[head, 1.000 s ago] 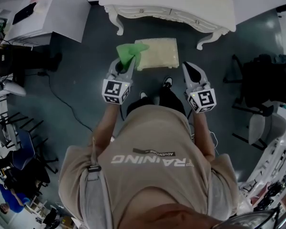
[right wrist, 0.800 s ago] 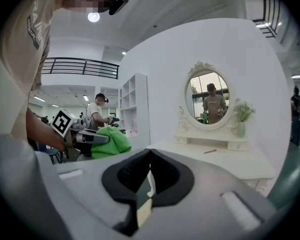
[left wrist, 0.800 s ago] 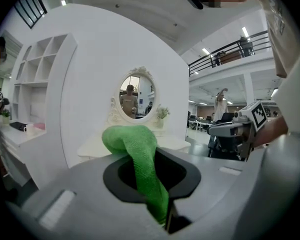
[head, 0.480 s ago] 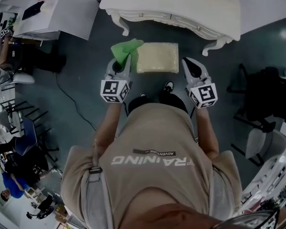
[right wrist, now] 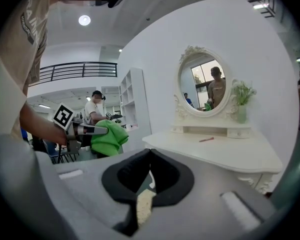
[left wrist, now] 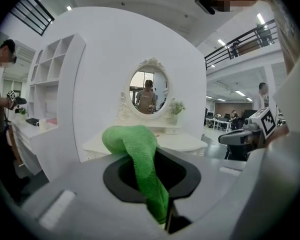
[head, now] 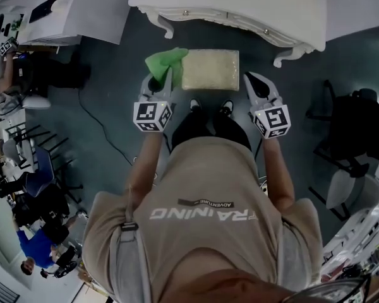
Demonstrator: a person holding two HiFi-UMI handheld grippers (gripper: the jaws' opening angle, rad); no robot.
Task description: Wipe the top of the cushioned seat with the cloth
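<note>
In the head view the cream cushioned seat (head: pixel 210 70) stands on the floor just ahead of the person's feet. My left gripper (head: pixel 162 81) is shut on a green cloth (head: pixel 165 60) that bunches over the seat's left edge; the cloth (left wrist: pixel 139 156) hangs down between the jaws in the left gripper view. My right gripper (head: pixel 254 86) hovers just off the seat's right side, shut with nothing in it. The right gripper view shows the seat (right wrist: pixel 143 204) through the jaw slit and the cloth (right wrist: pixel 108 138) at left.
A white dressing table (head: pixel 240 8) with an oval mirror (left wrist: pixel 150 90) stands right behind the seat. A white desk (head: pixel 57 11) is at far left, dark chairs (head: pixel 350 128) at right. A cable (head: pixel 101 128) runs on the floor. People stand at the lower left.
The person has stepped closer to the seat; both grippers now flank it. The left gripper still carries the cloth, now at the seat's left edge.
</note>
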